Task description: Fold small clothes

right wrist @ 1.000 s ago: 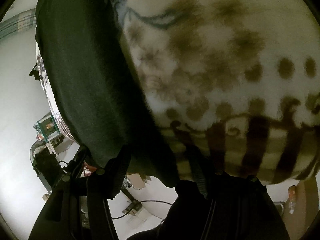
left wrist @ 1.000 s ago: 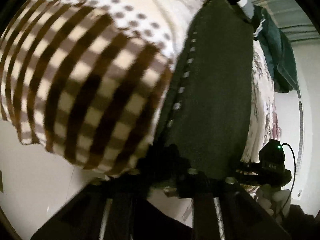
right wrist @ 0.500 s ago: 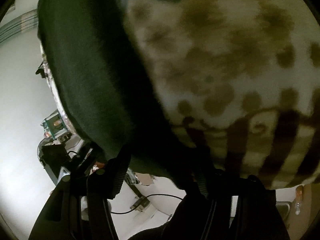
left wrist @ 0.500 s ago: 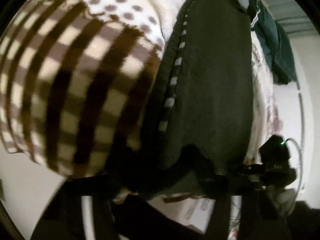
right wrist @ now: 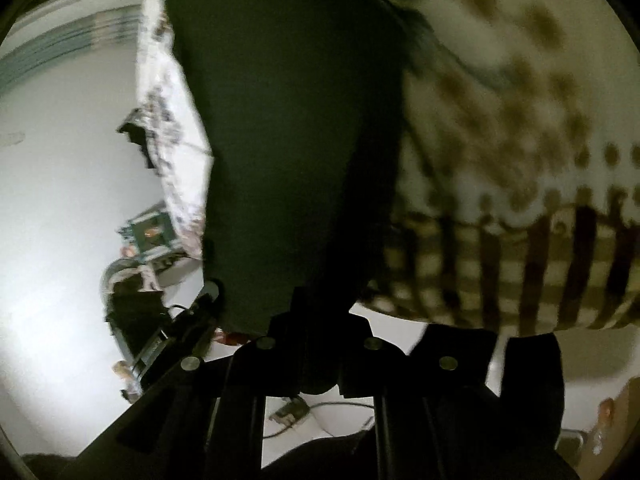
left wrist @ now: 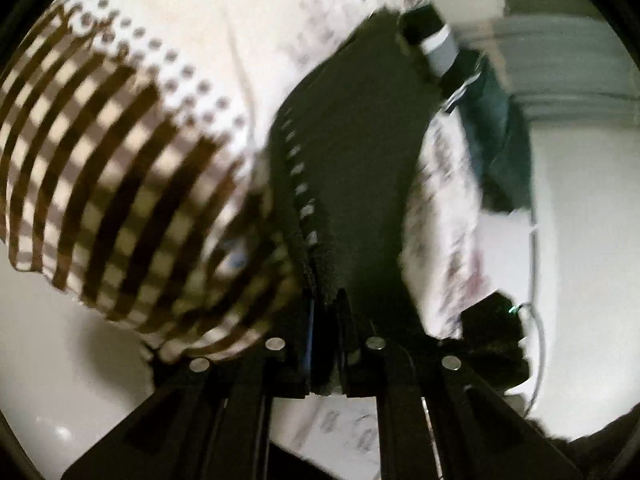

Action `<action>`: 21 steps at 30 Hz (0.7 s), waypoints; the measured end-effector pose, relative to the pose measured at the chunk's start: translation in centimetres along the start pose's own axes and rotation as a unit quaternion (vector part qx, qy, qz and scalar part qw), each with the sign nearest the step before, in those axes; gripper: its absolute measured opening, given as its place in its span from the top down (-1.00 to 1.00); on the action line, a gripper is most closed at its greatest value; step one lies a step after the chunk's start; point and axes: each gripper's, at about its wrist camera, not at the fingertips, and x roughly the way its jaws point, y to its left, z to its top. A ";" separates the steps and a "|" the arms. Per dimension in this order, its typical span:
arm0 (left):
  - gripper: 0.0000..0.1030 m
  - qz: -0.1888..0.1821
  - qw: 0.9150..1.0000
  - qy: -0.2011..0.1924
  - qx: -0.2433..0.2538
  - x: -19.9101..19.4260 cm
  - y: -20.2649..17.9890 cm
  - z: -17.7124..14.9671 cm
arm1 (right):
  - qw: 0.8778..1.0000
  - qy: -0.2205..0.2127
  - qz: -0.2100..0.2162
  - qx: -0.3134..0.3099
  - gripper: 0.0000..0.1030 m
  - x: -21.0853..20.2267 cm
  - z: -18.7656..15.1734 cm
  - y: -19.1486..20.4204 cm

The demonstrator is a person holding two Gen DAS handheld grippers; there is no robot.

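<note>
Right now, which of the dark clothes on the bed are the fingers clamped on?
The near, flat dark green garment with the dashed white seam; both the left gripper and right gripper pinch its near edge. The darker teal garment lies crumpled and untouched farther off.

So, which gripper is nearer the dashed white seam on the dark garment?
Left. The left gripper is shut on the dark garment right beside the seam; the right gripper grips a plain edge, no seam showing.

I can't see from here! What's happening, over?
Both grippers, left and right, just closed, pinching the dark garment. It lies on the blanket. Nothing blocking.
</note>
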 end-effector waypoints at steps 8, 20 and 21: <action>0.87 -0.074 0.995 -0.069 0.024 0.1 -5.7 8.5 | 0.996 -0.073 0.050 -0.025 0.77 -5.1 4.5 6.1; 0.91 -0.069 0.987 -0.088 0.113 7.7 -11.1 27.7 | 0.985 -0.164 0.000 -0.053 0.79 -6.5 25.0 14.3; 0.84 -0.026 0.988 -0.078 0.127 8.6 -10.9 28.4 | 0.986 -0.161 -0.010 -0.034 0.78 -5.9 27.3 14.0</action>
